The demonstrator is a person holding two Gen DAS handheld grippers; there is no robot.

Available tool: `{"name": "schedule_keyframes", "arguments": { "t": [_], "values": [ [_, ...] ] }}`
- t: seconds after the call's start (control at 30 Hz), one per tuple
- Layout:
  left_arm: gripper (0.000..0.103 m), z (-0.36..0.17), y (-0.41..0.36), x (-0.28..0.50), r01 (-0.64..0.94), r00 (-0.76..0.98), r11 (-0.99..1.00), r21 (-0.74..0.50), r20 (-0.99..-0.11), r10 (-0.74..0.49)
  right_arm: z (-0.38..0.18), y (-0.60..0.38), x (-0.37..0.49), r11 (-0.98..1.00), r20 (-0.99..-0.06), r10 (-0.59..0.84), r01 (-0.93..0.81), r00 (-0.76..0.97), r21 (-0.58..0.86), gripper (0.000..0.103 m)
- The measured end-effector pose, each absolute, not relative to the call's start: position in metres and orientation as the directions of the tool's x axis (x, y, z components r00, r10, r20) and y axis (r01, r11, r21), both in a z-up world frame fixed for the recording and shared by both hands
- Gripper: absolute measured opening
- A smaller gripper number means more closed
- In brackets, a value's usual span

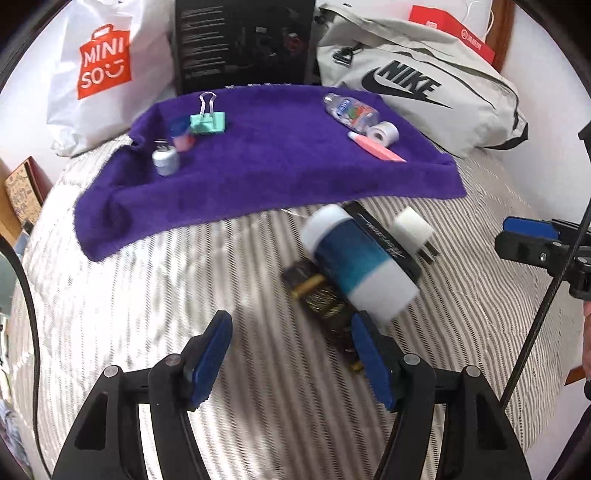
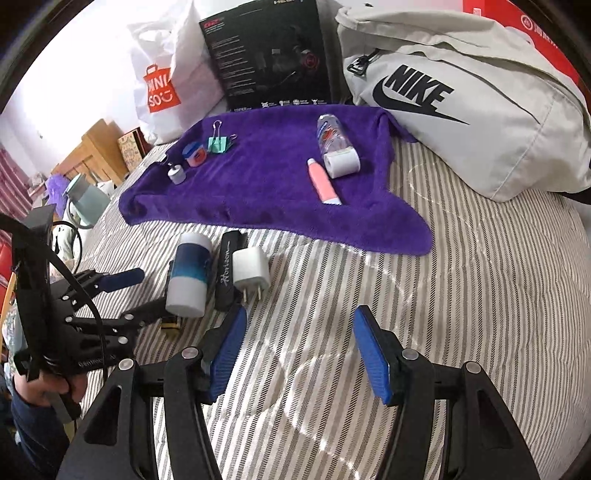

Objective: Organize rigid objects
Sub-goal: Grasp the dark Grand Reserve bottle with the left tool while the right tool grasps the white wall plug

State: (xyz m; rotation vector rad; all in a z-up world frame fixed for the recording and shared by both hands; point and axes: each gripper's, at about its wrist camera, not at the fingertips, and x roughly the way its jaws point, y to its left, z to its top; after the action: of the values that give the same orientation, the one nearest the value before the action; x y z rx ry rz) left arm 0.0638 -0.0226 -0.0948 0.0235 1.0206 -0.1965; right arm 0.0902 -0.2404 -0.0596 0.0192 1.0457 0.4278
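A bed point(image 2: 461, 295) fills most of the room, its cover striped grey and white. Behind it the wall point(image 2: 74, 55) is plain white and washed out by bright daylight. Off to the left stands light wooden furniture point(image 2: 92, 147) — a cabinet or drawers, hard to tell which. At the far right — a strip of brown wooden frame point(image 1: 504, 33).

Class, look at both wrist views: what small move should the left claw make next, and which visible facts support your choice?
Probably ease the left claw forward and a little right, to straddle the blue-and-white cylinder. Both claws are open and hold nothing. The cylinder lies on the striped bedding, off the purple towel where the smaller items sit, and it is just ahead of that claw's right finger.
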Motion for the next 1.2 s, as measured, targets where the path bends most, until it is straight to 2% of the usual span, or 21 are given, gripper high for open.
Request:
{"name": "schedule_keyframes", "arguments": {
  "t": [0.2, 0.37, 0.63, 0.77, 0.83, 0.9, 0.93, 0.97, 1.0, 1.13, 1.2],
  "values": [
    [0.069, -0.099, -0.028, 0.072, 0.151, 0.495, 0.986, -0.074, -0.857, -0.140, -0.060, -0.236, 0.084, 0.914, -0.835, 0.355, -0.345, 0.421, 0.215, 0.061],
    [0.076, -0.104, -0.041, 0.072, 0.161, 0.519, 0.987, 0.026, -0.853, -0.062, -0.068, -0.235, 0.083, 0.913, -0.841, 0.357, -0.342, 0.407, 0.222, 0.063],
    [0.076, -0.103, -0.002, 0.068, 0.105, 0.545, 0.994, 0.031, -0.838, -0.031, -0.072, -0.237, 0.080, 0.912, -0.846, 0.355, -0.348, 0.397, 0.219, 0.063],
    [0.072, -0.105, -0.004, 0.071, 0.151, 0.562, 0.988, 0.016, -0.824, -0.072, -0.074, -0.235, 0.085, 0.909, -0.840, 0.367, -0.344, 0.398, 0.235, 0.063],
    [0.064, -0.104, -0.012, 0.073, 0.195, 0.565, 0.981, 0.016, -0.819, -0.099, -0.075, -0.234, 0.087, 0.907, -0.837, 0.372, -0.349, 0.401, 0.236, 0.063],
    [0.060, -0.104, -0.016, 0.074, 0.211, 0.567, 0.977, 0.018, -0.816, -0.108, -0.077, -0.232, 0.090, 0.907, -0.837, 0.373, -0.348, 0.401, 0.238, 0.063],
    [0.054, -0.103, -0.018, 0.074, 0.221, 0.569, 0.975, 0.020, -0.814, -0.112, -0.079, -0.229, 0.092, 0.905, -0.834, 0.377, -0.351, 0.402, 0.240, 0.063],
    [0.038, -0.102, -0.018, 0.074, 0.224, 0.576, 0.974, 0.013, -0.809, -0.121, -0.080, -0.228, 0.094, 0.903, -0.833, 0.380, -0.354, 0.401, 0.241, 0.063],
    [0.034, -0.102, -0.018, 0.073, 0.223, 0.580, 0.975, 0.010, -0.805, -0.124, -0.081, -0.225, 0.096, 0.903, -0.835, 0.379, -0.356, 0.400, 0.239, 0.063],
    [0.023, -0.102, -0.014, 0.072, 0.223, 0.587, 0.975, 0.002, -0.799, -0.132, -0.085, -0.214, 0.108, 0.899, -0.831, 0.387, -0.365, 0.400, 0.243, 0.062],
    [0.022, -0.102, -0.012, 0.071, 0.220, 0.591, 0.975, -0.009, -0.795, -0.140, -0.086, -0.208, 0.115, 0.895, -0.828, 0.392, -0.373, 0.401, 0.244, 0.062]
  ]
}}
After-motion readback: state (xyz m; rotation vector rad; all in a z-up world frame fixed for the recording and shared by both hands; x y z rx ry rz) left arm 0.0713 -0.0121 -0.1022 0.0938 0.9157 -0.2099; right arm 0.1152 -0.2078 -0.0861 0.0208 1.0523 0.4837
